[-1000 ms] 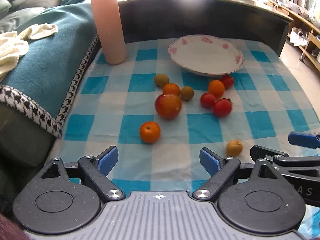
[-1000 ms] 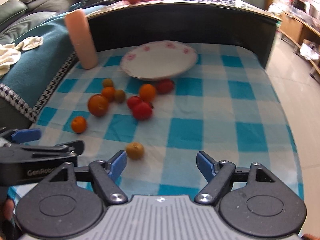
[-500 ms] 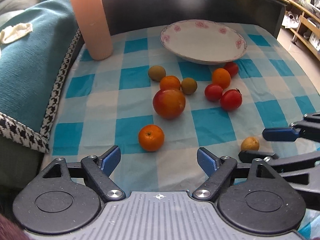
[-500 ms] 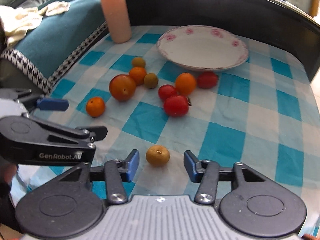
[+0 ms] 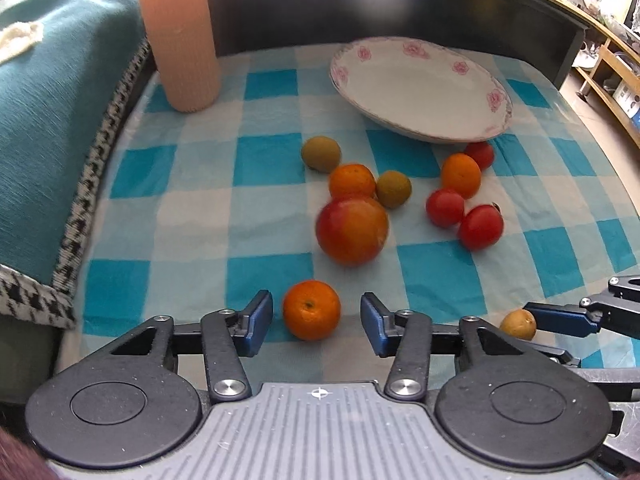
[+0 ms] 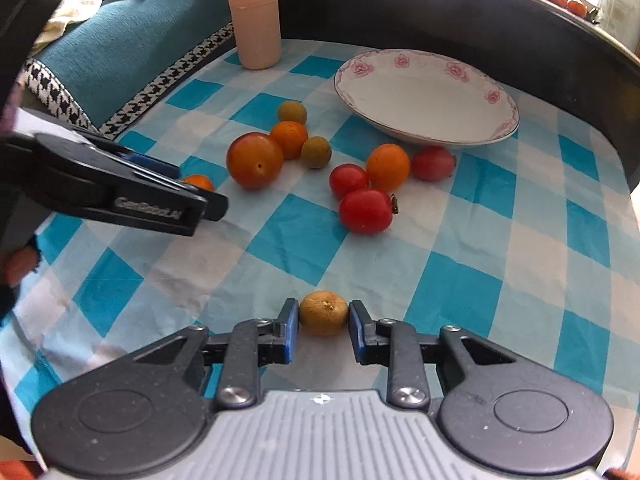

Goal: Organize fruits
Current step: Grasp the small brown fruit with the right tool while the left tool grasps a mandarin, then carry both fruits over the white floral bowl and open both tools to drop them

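The right gripper [image 6: 323, 326] has its fingers [image 6: 289, 330] clamped on a small yellow-brown fruit [image 6: 323, 312], which lies on the checked cloth [image 6: 460, 280] near the front edge of the bench. The blue pads touch the fruit on both sides.

The left gripper [image 5: 316, 322] is closing. A small orange [image 5: 312, 314] lies between its fingers [image 5: 256, 320], but the pads do not touch it; a narrow gap shows on each side. This orange is also near the front edge, to the left of the yellow-brown fruit.

The other fruits lie in a loose group in the middle of the cloth. A large red-orange fruit [image 5: 352, 230] touches an orange [image 5: 352, 182] behind it. Two small greenish-brown fruits [image 5: 394, 189] are beside them, one just right of that orange and one further back to its left. To the right, two red tomatoes [image 5: 480, 226] lie side by side, with another orange [image 5: 461, 175] behind them. A third red fruit [image 5: 480, 155] is partly under the rim of the plate [image 5: 420, 88].

The white plate with pink flowers stands toward the far right part of the bench and holds no fruit. A tall pink ribbed cylinder [image 5: 176, 32] stands upright at the far left corner. A teal blanket [image 5: 52, 92] with a black-and-white border lies along the left edge.
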`<state>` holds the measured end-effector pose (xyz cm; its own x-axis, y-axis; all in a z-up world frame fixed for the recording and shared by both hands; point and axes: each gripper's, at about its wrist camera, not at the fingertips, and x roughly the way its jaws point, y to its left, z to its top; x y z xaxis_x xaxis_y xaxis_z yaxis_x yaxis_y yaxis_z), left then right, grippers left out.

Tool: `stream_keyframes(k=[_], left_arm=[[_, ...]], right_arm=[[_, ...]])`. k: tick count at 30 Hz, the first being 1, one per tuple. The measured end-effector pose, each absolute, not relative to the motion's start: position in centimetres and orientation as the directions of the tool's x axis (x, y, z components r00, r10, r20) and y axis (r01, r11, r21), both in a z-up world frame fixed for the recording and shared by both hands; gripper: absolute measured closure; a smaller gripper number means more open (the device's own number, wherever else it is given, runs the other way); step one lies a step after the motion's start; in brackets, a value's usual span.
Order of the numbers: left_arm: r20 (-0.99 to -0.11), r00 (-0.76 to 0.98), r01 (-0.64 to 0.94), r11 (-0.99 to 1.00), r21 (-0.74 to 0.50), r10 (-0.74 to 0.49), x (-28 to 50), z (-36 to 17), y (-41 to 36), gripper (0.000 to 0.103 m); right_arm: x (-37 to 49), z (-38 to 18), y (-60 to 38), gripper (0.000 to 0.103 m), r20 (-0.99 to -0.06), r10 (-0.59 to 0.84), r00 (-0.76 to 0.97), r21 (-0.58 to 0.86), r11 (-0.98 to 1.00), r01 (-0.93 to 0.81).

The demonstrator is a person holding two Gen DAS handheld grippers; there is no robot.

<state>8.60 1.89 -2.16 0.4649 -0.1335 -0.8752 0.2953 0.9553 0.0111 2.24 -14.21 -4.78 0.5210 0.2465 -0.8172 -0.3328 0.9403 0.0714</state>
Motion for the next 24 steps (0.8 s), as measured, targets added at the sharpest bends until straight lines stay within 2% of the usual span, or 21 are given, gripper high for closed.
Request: stream_keyframes(k=[7, 24], left_arm=[[-0.873, 0.470, 0.290, 0.957, 0.014, -0.129, 8.7, -2.4, 1.9, 0.063], [-0.873, 0.476, 0.306, 0.951, 0.047, -0.110, 7.6, -2.3, 1.5, 0.063]], right_arm=[[2.4, -4.9, -14.9, 0.063, -0.816, 0.264, 0.514, 0.112, 0.945, -0.308], [3.4, -4.9, -15.4, 0.063, -0.817, 0.237, 0.526, 0.116, 0.961, -0.253]])
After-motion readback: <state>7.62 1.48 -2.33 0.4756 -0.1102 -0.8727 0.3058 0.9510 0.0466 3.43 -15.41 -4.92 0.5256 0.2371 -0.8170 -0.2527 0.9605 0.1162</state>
